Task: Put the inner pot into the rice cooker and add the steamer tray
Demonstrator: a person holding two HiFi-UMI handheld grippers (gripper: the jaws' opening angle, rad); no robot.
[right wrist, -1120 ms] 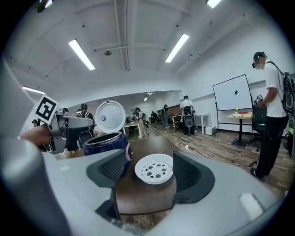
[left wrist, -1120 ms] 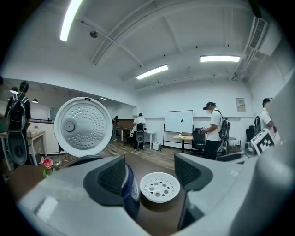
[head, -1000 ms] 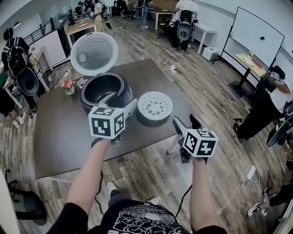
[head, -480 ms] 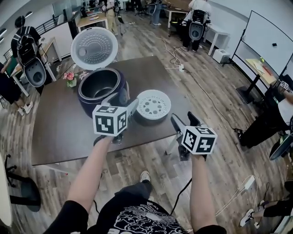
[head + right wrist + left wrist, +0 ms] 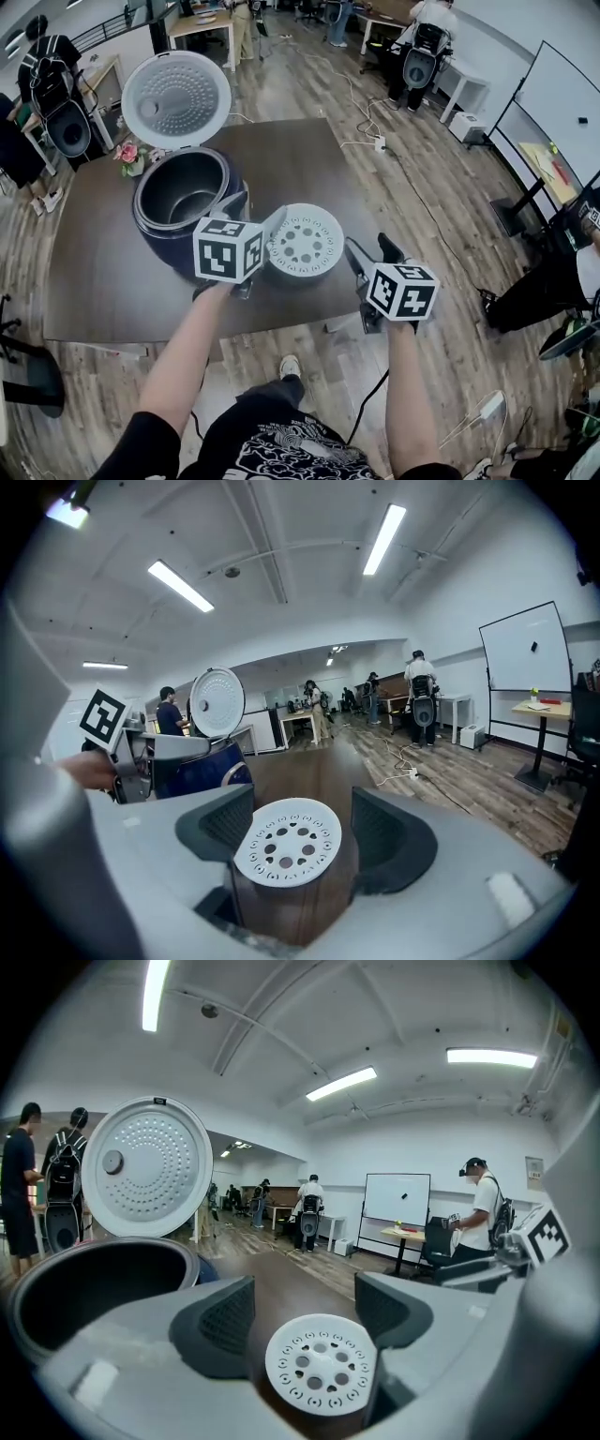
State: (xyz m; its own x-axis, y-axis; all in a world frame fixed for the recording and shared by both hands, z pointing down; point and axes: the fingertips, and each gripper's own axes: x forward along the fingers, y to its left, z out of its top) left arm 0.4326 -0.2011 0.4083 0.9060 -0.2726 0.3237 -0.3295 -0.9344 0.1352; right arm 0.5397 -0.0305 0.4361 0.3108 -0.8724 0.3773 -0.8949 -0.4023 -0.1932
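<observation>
Dark brown and matte, the rectangular wooden table (image 5: 103,281) carries everything the task needs. A rounded navy-blue rice cooker (image 5: 150,234) is set at its left part, its glossy shell topped by a round hinged lid (image 5: 176,98) that is swung upright, showing a pale, dimpled inner face. A dark grey metal inner pot (image 5: 183,187) appears to be seated in the cooker already, so the first step is judged done.

A white, round plastic steamer tray (image 5: 305,246), pierced with rings of holes, lies flat on the table just beside the cooker, on its right. Adding this tray is judged to be the step in hand.

The left gripper (image 5: 253,210) and the right gripper (image 5: 370,251) are held near the tray's front edge, one at each side of it. The ribbed dark pads of both are spread wide with nothing pinched, and the tray is seen beyond them. The next move calls for the tray's thin rim to be clamped, lifted level and lowered onto the pot.
</observation>
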